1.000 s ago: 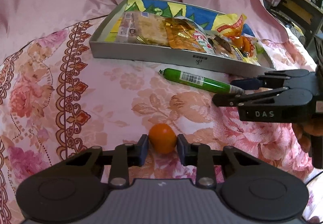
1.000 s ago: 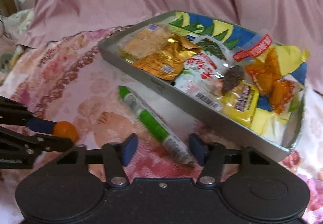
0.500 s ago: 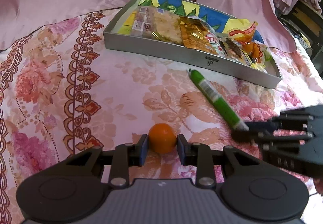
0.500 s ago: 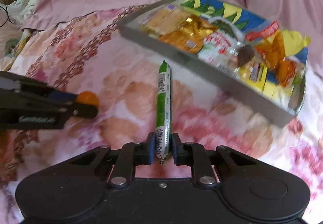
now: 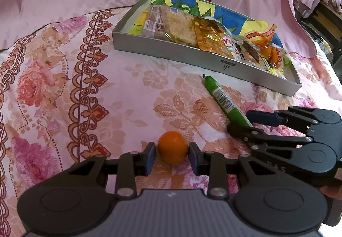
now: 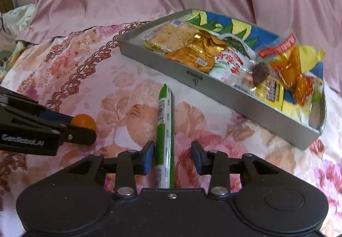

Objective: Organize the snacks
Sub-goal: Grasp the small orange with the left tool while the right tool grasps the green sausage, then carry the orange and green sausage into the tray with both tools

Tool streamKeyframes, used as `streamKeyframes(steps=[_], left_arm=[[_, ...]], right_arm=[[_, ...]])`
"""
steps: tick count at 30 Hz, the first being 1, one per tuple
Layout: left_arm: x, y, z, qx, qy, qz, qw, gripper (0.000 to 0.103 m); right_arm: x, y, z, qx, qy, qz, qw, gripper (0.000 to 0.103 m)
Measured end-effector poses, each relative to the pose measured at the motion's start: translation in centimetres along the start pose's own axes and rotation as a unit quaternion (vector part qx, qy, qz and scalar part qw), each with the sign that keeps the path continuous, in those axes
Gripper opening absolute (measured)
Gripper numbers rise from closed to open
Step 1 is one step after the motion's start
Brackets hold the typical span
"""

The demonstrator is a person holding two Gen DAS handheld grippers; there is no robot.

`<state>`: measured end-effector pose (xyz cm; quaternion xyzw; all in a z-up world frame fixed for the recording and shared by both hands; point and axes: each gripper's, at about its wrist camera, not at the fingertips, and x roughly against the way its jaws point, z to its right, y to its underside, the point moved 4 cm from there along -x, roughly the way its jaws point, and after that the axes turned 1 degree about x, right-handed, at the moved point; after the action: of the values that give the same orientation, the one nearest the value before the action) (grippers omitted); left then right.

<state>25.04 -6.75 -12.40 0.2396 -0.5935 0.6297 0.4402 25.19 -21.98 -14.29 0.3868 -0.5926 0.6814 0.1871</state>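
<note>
jaws: left gripper (image 5: 171,155) pinches the small round orange fruit (image 5: 172,147); right gripper (image 6: 172,157) jaws opening, astride the green plastic-wrapped sausage stick (image 6: 164,130) on the floral cloth (image 6: 132,89), near the grey metal snack tray (image 6: 252,106). we judge the stick light, slippery; grip mid-length.

I read "GenRobot.AI" in pale letters along the side of the left gripper (image 6: 81,128) as my right camera shows it. The green sausage stick (image 5: 224,101) carries a barcode whose digits I cannot read. The packet print in the tray (image 6: 213,89) is too small for me.
</note>
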Motion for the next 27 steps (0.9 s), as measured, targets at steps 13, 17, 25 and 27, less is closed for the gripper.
streamKeyframes(steps=[13, 17, 25, 27], left_arm=[[0.5, 0.4, 0.7, -0.028, -0.014, 0.014, 0.9994, 0.034], [1.1, 0.7, 1.3, -0.053, -0.025, 0.04, 0.9975, 0.034], [2.2, 0.6, 1.4, -0.042, -0.024, 0.066, 0.9967, 0.034], [2.4, 0.4, 1.2, -0.036, -0.025, 0.073, 0.9964, 0.034]], right_arm=[[0.6, 0.5, -2.0, 0.041, 0.038, -0.018, 0.998, 0.019], [1.0, 1.0, -3.1, 0.072, 0.057, -0.022, 0.996, 0.019], [2.2, 1.6, -4.9, 0.153, 0.123, -0.007, 0.98, 0.018], [2.5, 1.7, -5.3, 0.182, 0.142, 0.003, 0.973, 0.018]])
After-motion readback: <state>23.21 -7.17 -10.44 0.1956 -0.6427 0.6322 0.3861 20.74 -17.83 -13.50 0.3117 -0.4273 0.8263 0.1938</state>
